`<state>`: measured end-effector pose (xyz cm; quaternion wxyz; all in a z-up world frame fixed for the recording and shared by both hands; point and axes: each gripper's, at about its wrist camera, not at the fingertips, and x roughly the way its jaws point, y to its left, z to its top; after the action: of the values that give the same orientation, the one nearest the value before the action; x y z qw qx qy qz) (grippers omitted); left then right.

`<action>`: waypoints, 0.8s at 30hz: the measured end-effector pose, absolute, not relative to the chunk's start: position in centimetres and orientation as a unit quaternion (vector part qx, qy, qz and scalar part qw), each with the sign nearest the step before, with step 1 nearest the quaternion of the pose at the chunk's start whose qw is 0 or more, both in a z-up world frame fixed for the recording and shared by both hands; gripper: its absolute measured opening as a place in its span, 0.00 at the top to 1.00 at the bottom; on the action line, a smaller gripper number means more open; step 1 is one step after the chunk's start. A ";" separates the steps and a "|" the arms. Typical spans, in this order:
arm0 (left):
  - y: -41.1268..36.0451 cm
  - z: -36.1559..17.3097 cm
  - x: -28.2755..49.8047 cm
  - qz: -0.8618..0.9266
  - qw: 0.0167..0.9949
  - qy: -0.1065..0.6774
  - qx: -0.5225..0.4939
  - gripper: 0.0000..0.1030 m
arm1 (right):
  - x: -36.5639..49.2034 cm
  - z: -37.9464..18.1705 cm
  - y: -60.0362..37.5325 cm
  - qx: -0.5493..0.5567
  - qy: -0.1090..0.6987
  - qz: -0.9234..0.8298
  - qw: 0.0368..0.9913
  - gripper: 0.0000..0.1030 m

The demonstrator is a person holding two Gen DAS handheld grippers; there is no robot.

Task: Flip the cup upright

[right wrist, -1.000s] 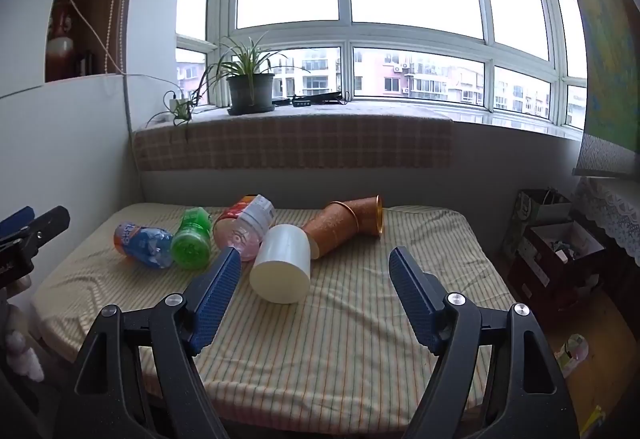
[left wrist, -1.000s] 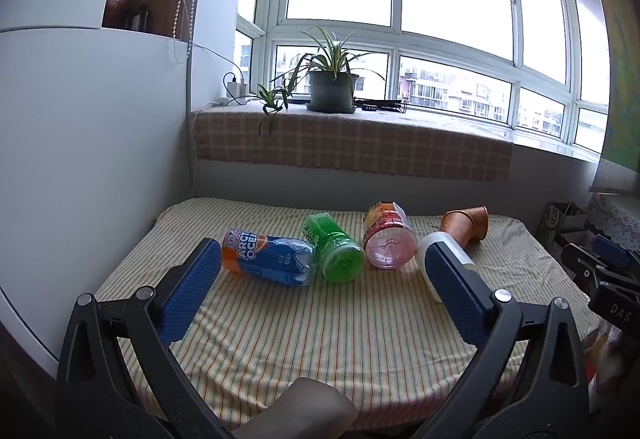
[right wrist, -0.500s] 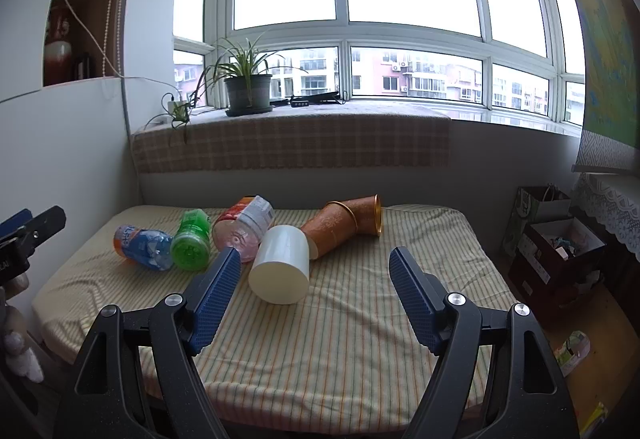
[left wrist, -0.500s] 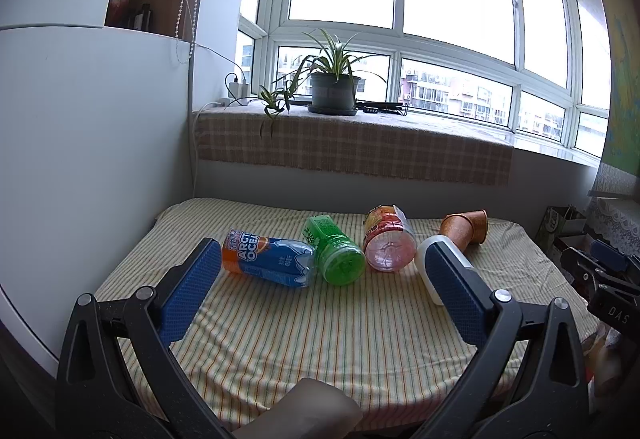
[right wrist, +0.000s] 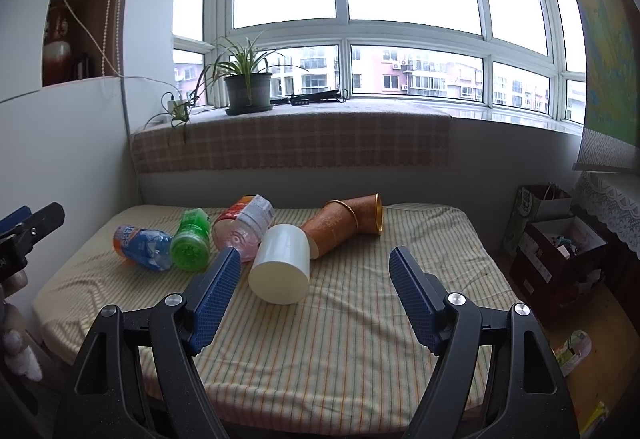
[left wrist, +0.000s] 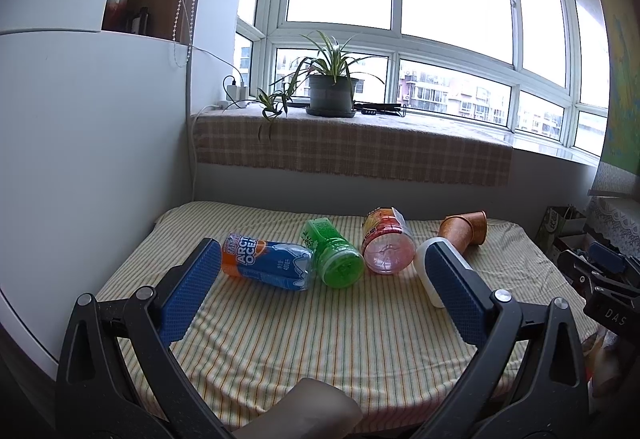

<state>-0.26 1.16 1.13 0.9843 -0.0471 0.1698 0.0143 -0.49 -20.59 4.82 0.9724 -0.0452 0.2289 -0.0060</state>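
Note:
A white cup (right wrist: 282,268) lies on its side on the striped table cloth (right wrist: 348,323), its flat end facing me; in the left wrist view it (left wrist: 425,271) is partly behind my right finger pad. Two nested copper cups (right wrist: 348,222) lie on their sides behind it, also in the left wrist view (left wrist: 464,231). My right gripper (right wrist: 314,295) is open and empty, just short of the white cup. My left gripper (left wrist: 320,299) is open and empty, in front of the bottles.
A blue-orange bottle (left wrist: 266,265), a green bottle (left wrist: 334,259) and a pink bottle (left wrist: 386,247) lie in a row left of the cups. A potted plant (left wrist: 332,95) stands on the windowsill. Boxes (right wrist: 556,239) stand on the floor at right.
Both views have shifted only slightly. The objects have not moved and both grippers have stayed open.

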 end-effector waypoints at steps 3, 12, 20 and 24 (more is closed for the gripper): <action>1.1 1.2 -0.1 0.014 0.984 0.170 -0.046 0.00 | -0.4 4.7 -20.6 -0.043 0.230 -0.007 0.972 0.26; 0.8 1.2 0.2 0.011 0.984 0.172 -0.044 0.00 | -0.1 4.7 -20.8 -0.040 0.233 -0.008 0.972 0.26; 0.6 1.1 0.4 0.008 0.984 0.171 -0.043 0.00 | -0.1 4.7 -20.9 -0.038 0.234 -0.010 0.972 0.26; 0.6 1.1 0.3 0.009 0.984 0.171 -0.043 0.00 | 0.0 4.6 -20.9 -0.038 0.235 -0.011 0.971 0.26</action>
<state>0.33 0.57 1.10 0.9842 -0.0430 0.1713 0.0093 -0.01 -20.94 4.62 0.9712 -0.0378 0.2350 -0.0114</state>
